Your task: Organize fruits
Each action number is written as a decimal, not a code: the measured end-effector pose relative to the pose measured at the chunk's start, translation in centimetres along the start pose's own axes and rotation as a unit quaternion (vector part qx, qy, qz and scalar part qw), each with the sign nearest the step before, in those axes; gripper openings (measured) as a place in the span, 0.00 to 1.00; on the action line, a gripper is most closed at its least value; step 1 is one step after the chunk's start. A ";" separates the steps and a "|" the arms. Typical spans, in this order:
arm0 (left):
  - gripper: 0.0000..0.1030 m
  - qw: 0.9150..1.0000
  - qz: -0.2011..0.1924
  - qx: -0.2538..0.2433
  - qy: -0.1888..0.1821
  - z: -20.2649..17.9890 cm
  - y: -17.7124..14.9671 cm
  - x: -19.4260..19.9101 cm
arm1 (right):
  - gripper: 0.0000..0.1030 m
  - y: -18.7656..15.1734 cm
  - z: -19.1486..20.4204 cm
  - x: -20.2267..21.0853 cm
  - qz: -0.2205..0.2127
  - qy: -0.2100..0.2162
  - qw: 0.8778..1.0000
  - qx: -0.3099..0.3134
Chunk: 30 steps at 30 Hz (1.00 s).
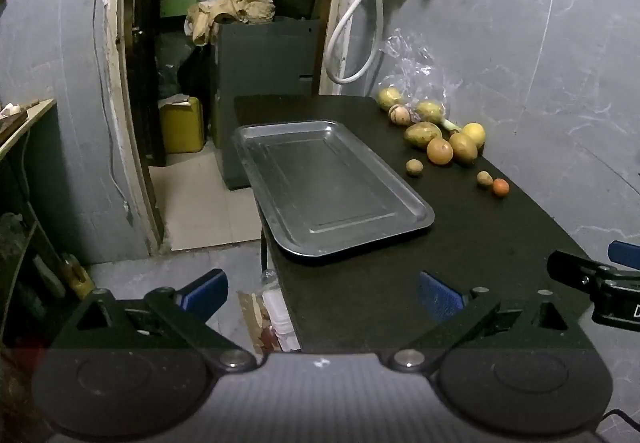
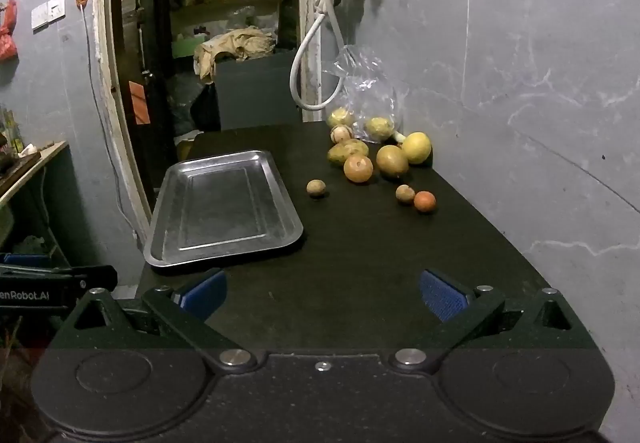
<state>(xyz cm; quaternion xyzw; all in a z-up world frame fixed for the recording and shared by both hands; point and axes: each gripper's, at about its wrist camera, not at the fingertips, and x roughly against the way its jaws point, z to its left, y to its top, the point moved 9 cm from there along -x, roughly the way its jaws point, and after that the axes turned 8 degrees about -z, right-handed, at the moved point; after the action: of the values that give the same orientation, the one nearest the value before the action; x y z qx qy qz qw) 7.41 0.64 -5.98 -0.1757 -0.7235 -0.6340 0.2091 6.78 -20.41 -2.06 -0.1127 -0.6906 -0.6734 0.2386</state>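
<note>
Left gripper (image 1: 322,293): fingers spread wide, empty, near edge of black counter (image 2: 360,263). Rectangular steel tray (image 2: 224,209): left, bare. Round yellow and orange fruits (image 2: 380,163): loose cluster far right, beside clear plastic bag (image 2: 366,91). Right gripper (image 2: 322,293): fingers wide, empty. Risk: round fruit likely rolls off if nudged.

Black tool (image 2: 322,297) (blue pads (image 2: 442,295))
</note>
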 end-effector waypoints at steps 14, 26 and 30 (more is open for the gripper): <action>1.00 1.000 0.007 0.006 0.005 0.0 -0.1 -0.2 | 1.00 0.0 -0.3 -0.6 0.011 -0.001 1.000 0.000; 1.00 1.000 0.010 0.002 0.005 -0.4 -0.2 -0.4 | 1.00 -0.3 -0.8 -0.9 0.011 -0.003 1.000 -0.001; 1.00 1.000 0.011 0.002 0.006 -0.4 -0.3 -0.4 | 1.00 -0.3 -0.8 -0.9 0.011 -0.004 1.000 -0.001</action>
<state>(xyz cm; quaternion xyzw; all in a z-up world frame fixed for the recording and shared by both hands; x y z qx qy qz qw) 7.67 0.23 -6.43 -0.1794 -0.7219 -0.6309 0.2204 7.54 -21.07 -2.72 -0.1231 -0.6894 -0.6713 0.2429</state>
